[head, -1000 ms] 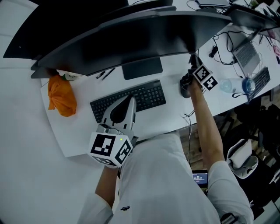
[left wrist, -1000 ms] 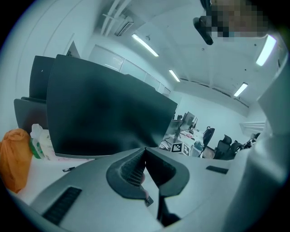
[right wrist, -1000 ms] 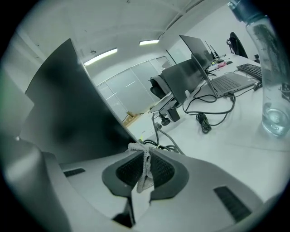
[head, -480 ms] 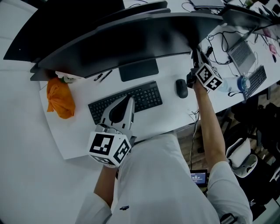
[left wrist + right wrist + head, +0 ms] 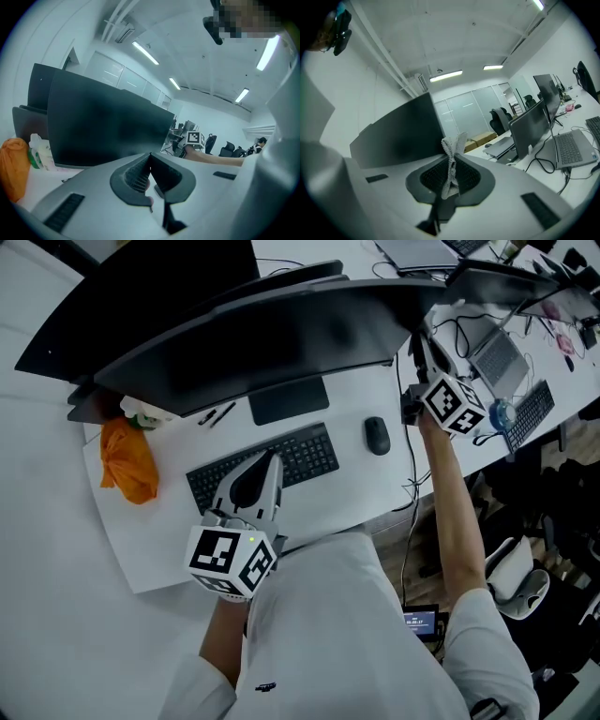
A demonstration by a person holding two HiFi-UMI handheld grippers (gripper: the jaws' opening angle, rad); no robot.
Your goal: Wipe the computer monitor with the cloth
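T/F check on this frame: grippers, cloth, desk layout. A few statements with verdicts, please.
1. The right gripper is shut on the cloth. True.
2. The left gripper grips a cloth as well. False: its jaws are together with nothing between them.
3. The mouse lies right of the keyboard. True.
4. The orange bag sits beside the mouse. False: it is at the left end of the desk, past the keyboard.
5. The monitor screen is dark. True.

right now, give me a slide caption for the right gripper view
Right tool pinching a grey cloth, facing the dark monitor.
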